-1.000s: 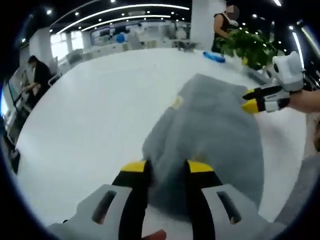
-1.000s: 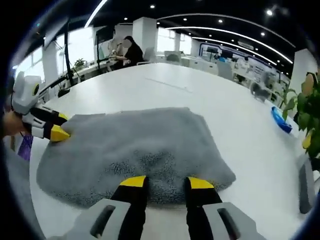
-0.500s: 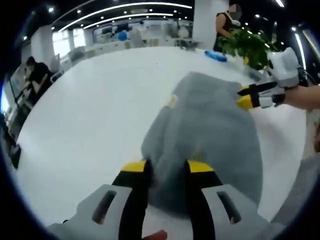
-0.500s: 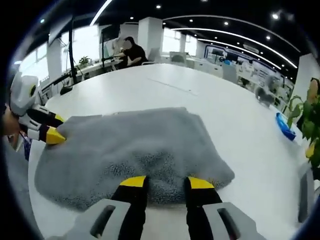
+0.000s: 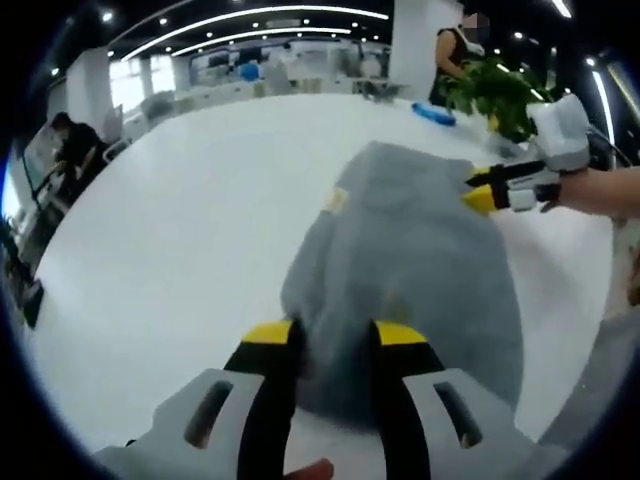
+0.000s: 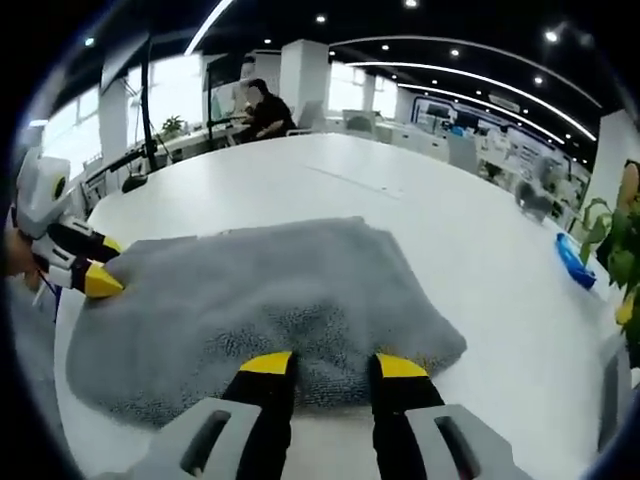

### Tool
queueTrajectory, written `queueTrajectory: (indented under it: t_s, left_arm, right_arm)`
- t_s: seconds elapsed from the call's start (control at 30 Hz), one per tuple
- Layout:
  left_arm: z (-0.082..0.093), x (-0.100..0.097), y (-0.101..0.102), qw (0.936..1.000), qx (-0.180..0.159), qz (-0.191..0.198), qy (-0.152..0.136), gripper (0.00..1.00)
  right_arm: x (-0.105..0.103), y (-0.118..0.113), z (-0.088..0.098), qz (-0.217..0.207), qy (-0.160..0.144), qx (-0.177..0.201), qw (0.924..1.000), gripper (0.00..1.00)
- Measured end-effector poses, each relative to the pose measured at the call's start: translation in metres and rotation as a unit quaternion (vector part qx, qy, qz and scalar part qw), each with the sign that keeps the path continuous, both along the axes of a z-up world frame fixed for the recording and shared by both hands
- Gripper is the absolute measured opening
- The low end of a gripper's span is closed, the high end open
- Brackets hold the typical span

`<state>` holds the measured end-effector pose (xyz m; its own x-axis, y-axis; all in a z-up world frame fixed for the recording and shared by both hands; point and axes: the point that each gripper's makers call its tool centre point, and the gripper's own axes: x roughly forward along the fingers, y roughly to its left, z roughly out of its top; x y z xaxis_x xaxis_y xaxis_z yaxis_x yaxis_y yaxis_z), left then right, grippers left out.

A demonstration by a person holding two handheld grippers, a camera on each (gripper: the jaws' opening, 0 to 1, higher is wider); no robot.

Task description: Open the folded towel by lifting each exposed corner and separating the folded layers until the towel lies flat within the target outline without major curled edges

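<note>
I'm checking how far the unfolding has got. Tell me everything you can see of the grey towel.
The grey fluffy microfibre towel lies spread on the round white table, its surface rumpled and its outline uneven, not fully flat. A small yellowish tag sits near one edge. The left tongs have their yellow-tipped jaws at one end of it, and the right tongs at the opposite end; whether either grips the cloth cannot be told. No target outline can be made out.
</note>
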<state>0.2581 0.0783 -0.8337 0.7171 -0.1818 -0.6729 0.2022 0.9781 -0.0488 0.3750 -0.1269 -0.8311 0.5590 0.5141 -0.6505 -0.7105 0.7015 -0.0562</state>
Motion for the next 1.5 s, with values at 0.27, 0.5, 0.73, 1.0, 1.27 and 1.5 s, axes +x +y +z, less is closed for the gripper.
queueTrajectory:
  t_s: [0.27,0.5,0.73,1.0,1.27,1.5]
  left_arm:
    - [0.001,-0.011,-0.010,0.9999,0.006,-0.010,0.012,0.29]
    - [0.002,-0.022,-0.011,0.9995,0.005,-0.017,0.024,0.29]
    - [0.002,-0.033,-0.013,0.9989,0.006,-0.028,0.037,0.29]
    - [0.003,-0.036,-0.019,0.9983,-0.003,-0.039,0.043,0.29]
    - [0.002,-0.038,-0.028,0.9973,-0.011,-0.057,0.045,0.30]
    - [0.002,-0.037,-0.036,0.9961,-0.021,-0.076,0.041,0.31]
  right_arm:
    - [0.004,0.009,-0.001,0.017,0.004,0.004,0.9998,0.28]
    - [0.019,0.023,0.000,0.026,0.002,0.010,0.9996,0.28]
    - [0.032,0.037,0.001,0.058,0.007,0.014,0.9982,0.29]
    - [0.050,0.053,0.001,0.067,0.009,0.023,0.9974,0.29]
    - [0.065,0.066,0.002,0.068,0.004,0.026,0.9974,0.29]
    - [0.073,0.070,0.003,0.051,0.007,0.028,0.9983,0.30]
